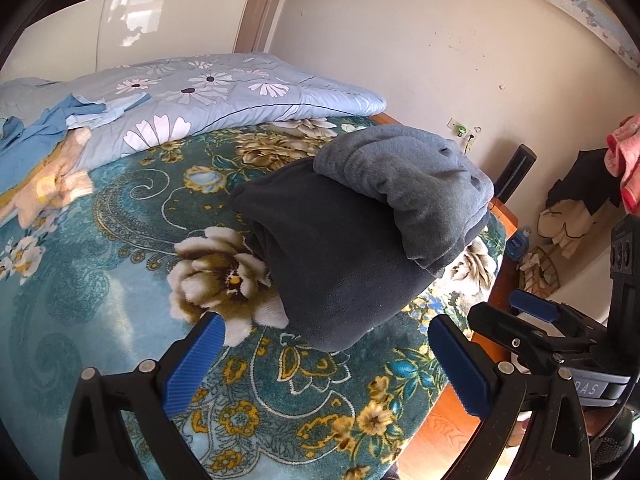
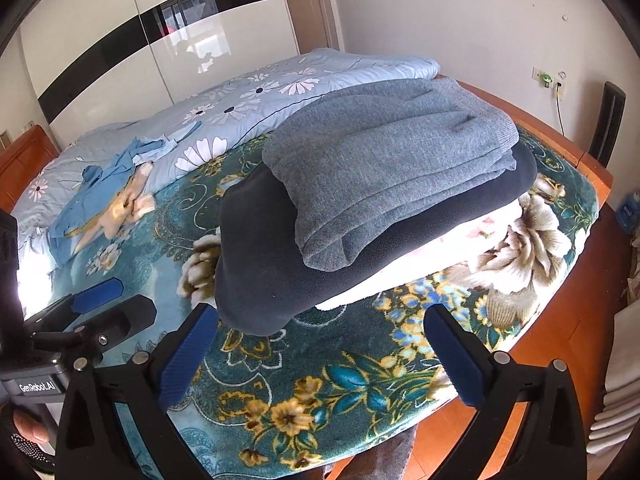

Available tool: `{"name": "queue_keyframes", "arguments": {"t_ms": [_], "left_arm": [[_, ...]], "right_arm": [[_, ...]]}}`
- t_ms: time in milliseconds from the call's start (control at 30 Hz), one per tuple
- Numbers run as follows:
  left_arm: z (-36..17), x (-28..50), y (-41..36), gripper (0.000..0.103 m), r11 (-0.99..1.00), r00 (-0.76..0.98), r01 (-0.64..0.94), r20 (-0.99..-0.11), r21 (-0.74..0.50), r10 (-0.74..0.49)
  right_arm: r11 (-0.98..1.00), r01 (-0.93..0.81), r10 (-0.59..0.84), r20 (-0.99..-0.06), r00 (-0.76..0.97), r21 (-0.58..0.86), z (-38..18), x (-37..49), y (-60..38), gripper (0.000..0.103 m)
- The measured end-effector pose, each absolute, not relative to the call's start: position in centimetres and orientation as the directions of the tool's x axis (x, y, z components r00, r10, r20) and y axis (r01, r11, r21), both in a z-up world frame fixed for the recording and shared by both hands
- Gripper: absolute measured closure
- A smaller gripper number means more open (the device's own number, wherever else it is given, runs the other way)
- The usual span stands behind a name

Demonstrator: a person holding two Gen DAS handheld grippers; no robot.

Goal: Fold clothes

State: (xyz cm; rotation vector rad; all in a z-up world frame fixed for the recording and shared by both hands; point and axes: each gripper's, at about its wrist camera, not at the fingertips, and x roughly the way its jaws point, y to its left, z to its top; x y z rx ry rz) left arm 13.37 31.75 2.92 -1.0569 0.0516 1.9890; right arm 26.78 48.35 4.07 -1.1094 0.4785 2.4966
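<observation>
Both jaws wide apart, empty. Folded stack just ahead of right gripper; left gripper equally near, stack ahead-right.

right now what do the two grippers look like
Both match: the left gripper and right gripper have black plastic frames with silver rivets and ribbed blue pads. Each carries a grey label plate; the left one's reads GenRobot.AI.

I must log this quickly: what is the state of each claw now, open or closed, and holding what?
Left claw: open, holding nothing.
Right claw: open, holding nothing.
</observation>
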Motion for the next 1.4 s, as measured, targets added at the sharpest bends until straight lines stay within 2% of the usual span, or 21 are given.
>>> {"name": "queue_keyframes", "arguments": {"t_ms": [233,467,1400], "left_arm": [[3.8,13.6,31.4,0.000,-0.632,-0.304,-0.705,-0.668,-0.322,0.680],[3.9,14.2,31.6,0.000,-0.666,-0.375,-0.711,-0.680,-0.226,0.630],[2.9,14.3,31.2,0.000,-0.671,-0.381,-0.706,-0.679,-0.224,0.627]], "right_arm": [[-0.877,-0.462,0.215,-0.749,-0.627,0.135,4.5,27.1,48.0,0.000],[-0.888,-0.457,0.270,-0.749,-0.604,0.048,4.4,26.9,46.8,0.000],[-0.878,-0.478,0.293,-0.763,-0.577,0.024,3.5,27.1,46.1,0.000]]}}
